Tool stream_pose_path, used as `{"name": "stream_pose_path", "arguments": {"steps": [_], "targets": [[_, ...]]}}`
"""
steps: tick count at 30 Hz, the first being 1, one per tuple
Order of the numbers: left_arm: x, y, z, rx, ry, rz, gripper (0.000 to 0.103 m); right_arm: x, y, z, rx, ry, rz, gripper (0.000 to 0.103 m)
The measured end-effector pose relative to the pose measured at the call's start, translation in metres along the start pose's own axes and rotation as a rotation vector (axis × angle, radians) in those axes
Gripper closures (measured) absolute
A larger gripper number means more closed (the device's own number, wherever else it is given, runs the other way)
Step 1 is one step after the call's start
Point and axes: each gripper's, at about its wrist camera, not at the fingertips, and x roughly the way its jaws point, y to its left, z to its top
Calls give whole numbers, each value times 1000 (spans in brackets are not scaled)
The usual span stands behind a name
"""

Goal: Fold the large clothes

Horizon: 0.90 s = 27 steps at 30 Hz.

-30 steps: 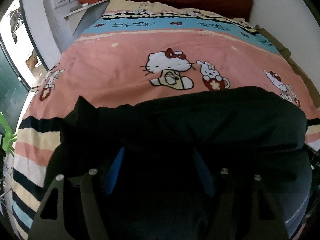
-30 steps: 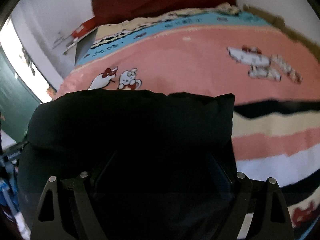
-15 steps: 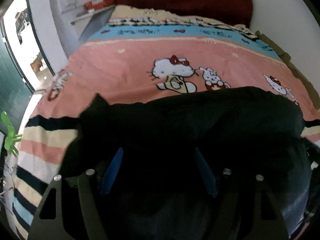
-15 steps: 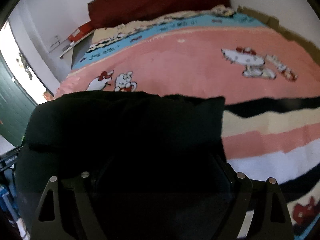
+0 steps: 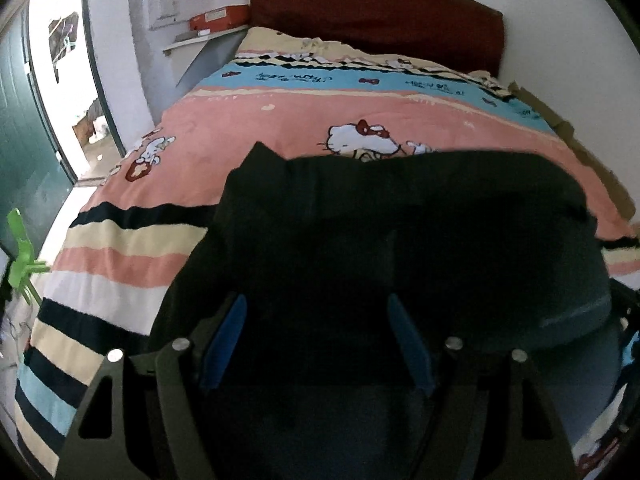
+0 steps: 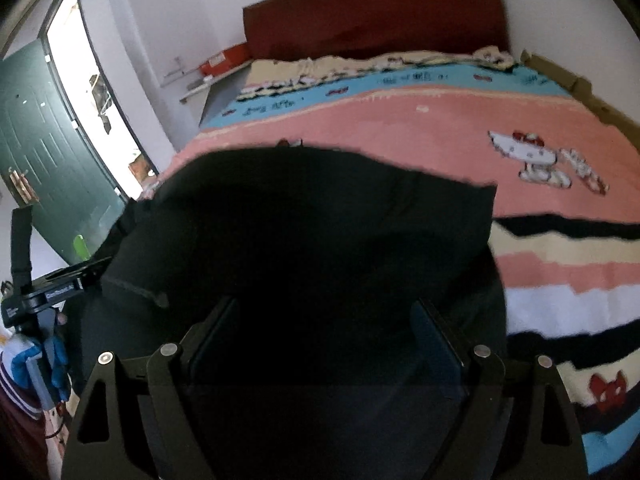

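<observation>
A large black garment (image 5: 400, 216) lies across the near part of the bed, over the pink Hello Kitty blanket (image 5: 248, 136). It also fills the lower middle of the right wrist view (image 6: 304, 224). My left gripper (image 5: 318, 316) has its blue pads (image 5: 232, 332) spread wide, with black cloth draped between and over the jaws. My right gripper (image 6: 324, 316) also stands wide apart with black cloth lying over it. The fingertips of both are hidden under the cloth. I cannot tell whether either grips a fold.
A dark red headboard (image 5: 376, 12) stands at the far end. A shelf with an orange box (image 5: 218, 20) is at the far left. A green door (image 6: 44, 140) and bright doorway are at left. The other gripper's handle (image 6: 40, 292) shows at left.
Both grippers have risen and pulled back. The garment's far edge has moved up over the blanket and now covers most of the Hello Kitty picture. More of the room shows.
</observation>
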Motion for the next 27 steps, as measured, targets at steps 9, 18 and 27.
{"name": "stream_pose_path", "arguments": {"steps": [9,18,27], "targets": [[15,-4,-23,22,-59,14,28,31,-16,-27,-3,5,4,2],[11,2,-21,-13,-7,2,28,27,-17,-25,12,44,-2,2],[-39,38,-19,-76,-36,-71,28,-31,-36,-18,-17,-17,-77,1]]}}
